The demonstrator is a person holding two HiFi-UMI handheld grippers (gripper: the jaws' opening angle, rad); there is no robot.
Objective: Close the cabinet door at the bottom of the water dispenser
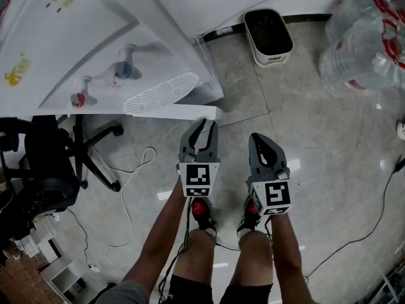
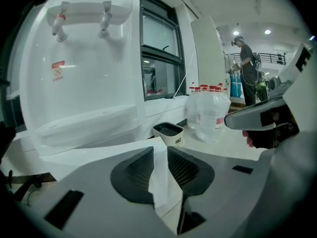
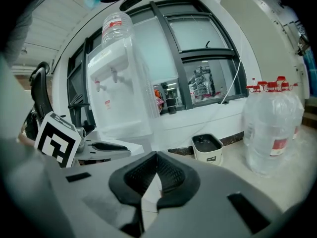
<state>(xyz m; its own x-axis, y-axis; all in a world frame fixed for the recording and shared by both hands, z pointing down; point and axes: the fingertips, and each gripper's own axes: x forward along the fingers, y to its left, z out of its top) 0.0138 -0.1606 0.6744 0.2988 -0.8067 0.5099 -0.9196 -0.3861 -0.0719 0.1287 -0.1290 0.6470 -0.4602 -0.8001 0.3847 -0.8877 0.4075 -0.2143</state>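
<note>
so the cabinet door (image 1: 158, 111) at the bottom of the water dispenser (image 1: 76, 37) is hanging wide open over the floor, the left gripper (image 1: 207, 126) has its jaws narrowly apart pinching the door's free edge, and the right gripper (image 1: 258, 139) sits just beside it, closed up and empty
</note>
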